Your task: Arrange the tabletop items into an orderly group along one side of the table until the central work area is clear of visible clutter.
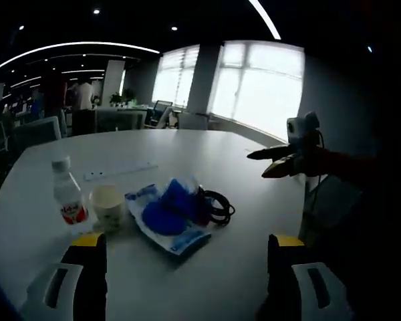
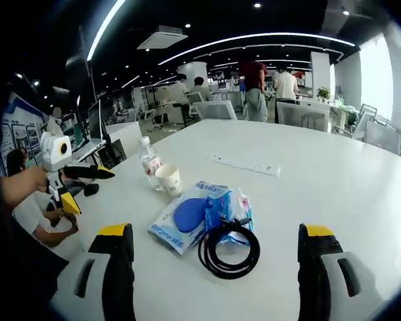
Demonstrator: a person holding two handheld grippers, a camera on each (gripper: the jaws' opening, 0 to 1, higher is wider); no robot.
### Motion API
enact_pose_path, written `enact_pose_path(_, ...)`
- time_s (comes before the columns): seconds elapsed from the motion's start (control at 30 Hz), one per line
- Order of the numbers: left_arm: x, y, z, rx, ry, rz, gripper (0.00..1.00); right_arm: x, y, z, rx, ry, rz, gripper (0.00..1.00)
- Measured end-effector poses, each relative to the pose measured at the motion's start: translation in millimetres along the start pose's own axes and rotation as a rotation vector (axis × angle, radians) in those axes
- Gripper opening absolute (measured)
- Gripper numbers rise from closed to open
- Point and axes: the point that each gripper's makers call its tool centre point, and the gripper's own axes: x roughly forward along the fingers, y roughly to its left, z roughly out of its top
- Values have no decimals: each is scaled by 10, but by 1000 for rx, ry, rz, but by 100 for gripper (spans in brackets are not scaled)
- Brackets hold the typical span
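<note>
On the white table [image 1: 207, 150] lie a small bottle with a red label [image 1: 68, 194], a paper cup [image 1: 109, 204], a blue and white packet [image 1: 170, 215] and a coiled black cable [image 1: 217, 206], all close together. A flat white strip [image 1: 120, 171] lies behind them. My left gripper [image 1: 185, 264] is open and held back from the packet. The right gripper [image 1: 257, 165] hovers at the table's right edge. In the right gripper view, the bottle [image 2: 149, 160], cup [image 2: 170, 179], packet [image 2: 190, 217], cable [image 2: 228, 249] and strip [image 2: 246, 165] lie ahead of my open right gripper [image 2: 216, 264]. The left gripper [image 2: 93, 192] is off to the left, jaws apart.
Office chairs [image 2: 301, 115] stand along the table's far edge, and people [image 2: 256, 90] stand beyond them. A person's hand [image 2: 23, 184] holds the left gripper beside the table's left edge. Bright windows [image 1: 257, 87] are behind the table.
</note>
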Motion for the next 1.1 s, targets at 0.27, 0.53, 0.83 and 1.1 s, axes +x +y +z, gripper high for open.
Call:
enact_pose_path(0.27,-24,5,-31,-1,11,12,99,-115,-45,-84,23,-18,-14,99)
enact_pose_path(0.53,-28,-23,-75,-17,9,26,99,-229,-98,-51,4,-33,-29,99)
enact_pose_path(0.83,-38,-110,-96,-10,17,17,99,-267,-49,-143,2,-13,-5,99)
enact_pose_path(1.1,-53,-114,-64,-4,12,24,98,-260,-63,-192,-11,2,0,99)
